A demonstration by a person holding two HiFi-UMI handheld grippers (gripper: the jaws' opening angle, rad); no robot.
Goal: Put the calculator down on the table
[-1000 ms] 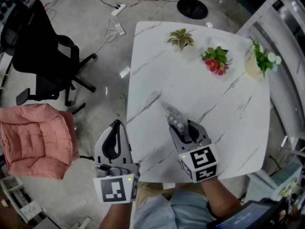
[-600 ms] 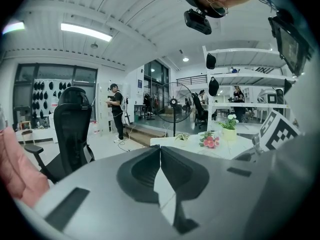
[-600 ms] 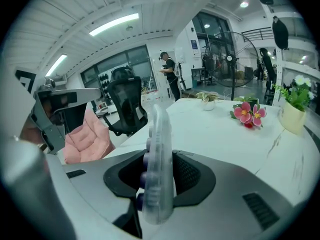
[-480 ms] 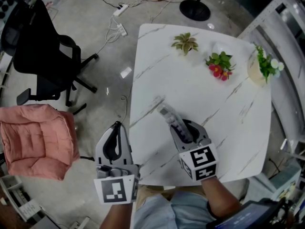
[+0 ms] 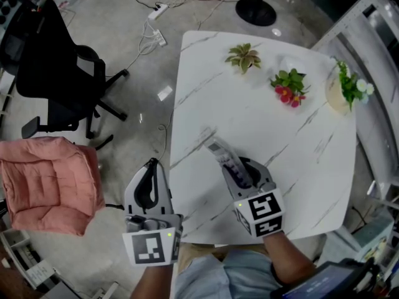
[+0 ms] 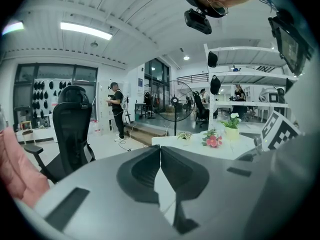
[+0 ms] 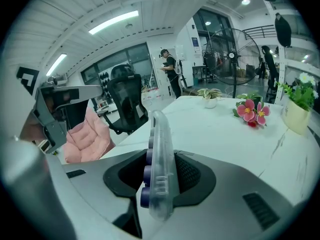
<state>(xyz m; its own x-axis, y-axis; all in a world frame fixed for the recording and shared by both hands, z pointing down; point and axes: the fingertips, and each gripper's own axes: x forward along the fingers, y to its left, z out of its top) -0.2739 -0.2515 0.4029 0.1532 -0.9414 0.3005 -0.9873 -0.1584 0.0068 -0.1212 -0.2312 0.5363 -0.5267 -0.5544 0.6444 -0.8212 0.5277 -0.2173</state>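
Poised to set down clear, purple-keyed plastic calculator (image 7: 161, 159).
Pinched edge-on in half-open right gripper (image 5: 243, 170); next, likely lowering onto white marble table (image 5: 262, 117) beneath.

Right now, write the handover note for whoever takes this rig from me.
Right gripper: shut on the clear plastic calculator with purple keys, held edge-on and sloping down over the near part of the white marble table.
Left gripper: shut, empty, beside the table's left edge.
Done: calculator brought over the table.
Left: not yet laid flat. Whether its far end touches the top is unclear. Probably lower it, open the gripper, withdraw.
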